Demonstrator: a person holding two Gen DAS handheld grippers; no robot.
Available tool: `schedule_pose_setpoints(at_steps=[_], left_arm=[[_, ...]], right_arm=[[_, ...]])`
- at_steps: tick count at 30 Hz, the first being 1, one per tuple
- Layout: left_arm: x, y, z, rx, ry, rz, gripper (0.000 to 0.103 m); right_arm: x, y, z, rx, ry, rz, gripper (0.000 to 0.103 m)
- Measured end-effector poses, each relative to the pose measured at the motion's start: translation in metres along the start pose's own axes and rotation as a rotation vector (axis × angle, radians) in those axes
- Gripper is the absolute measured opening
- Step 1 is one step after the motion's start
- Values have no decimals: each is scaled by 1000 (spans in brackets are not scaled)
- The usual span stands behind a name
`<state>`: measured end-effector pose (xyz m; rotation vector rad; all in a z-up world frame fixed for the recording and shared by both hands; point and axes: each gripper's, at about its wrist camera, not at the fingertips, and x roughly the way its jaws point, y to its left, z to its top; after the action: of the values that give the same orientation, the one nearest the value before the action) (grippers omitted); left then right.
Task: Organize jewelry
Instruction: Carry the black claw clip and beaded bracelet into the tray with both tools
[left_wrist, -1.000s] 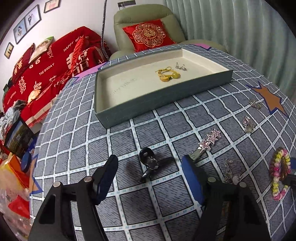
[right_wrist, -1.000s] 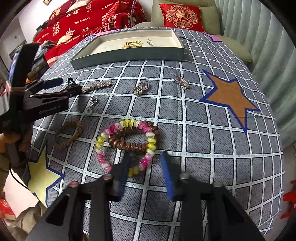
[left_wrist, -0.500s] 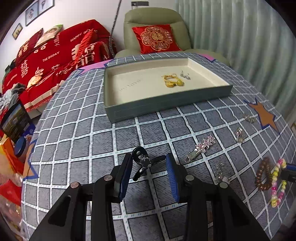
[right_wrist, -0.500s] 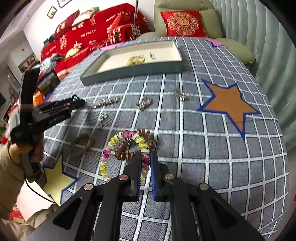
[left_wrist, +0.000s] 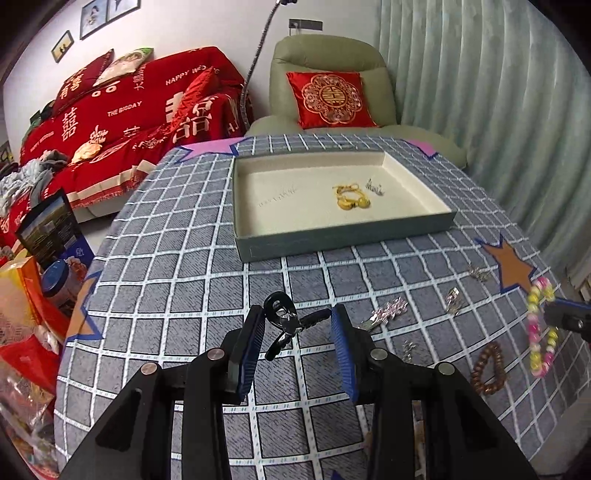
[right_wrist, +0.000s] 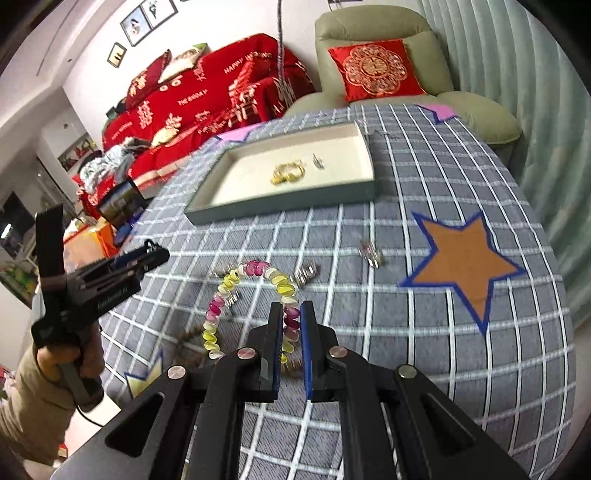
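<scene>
Right claw (right_wrist: 291, 321): now clamped on beaded bracelet (right_wrist: 251, 273), lifted off worktop (right_wrist: 443, 177).
Left claw (left_wrist: 297, 328): narrowed, pinching black clip (left_wrist: 286, 321).
Tray (left_wrist: 332, 240): far edge; both ready for transfer.

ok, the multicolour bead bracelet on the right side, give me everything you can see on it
The bead bracelet is one loop of glossy, translucent-looking oval beads in yellow, pink, magenta and clear white. The right gripper is shut on its near side, and the left wrist view shows it hanging off the checked tablecloth, loop stretched long. A brown bead bracelet lies on the cloth below it.
</scene>
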<state>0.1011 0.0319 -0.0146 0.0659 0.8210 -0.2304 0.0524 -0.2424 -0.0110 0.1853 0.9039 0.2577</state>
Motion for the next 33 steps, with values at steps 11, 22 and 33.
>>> schedule_pose_setpoints(at_steps=[11,22,33], left_arm=[[-39,-1,24,-65,-83,28,47],[-57,1,49,-78,-126,37,47],[-60,-4,77,-79,-150,31,47]], right_arm=[[9,10,60,-46,-39,86,10],[14,11,98,-55,-66,118,10],[12,11,138,-60,-98,133,10]])
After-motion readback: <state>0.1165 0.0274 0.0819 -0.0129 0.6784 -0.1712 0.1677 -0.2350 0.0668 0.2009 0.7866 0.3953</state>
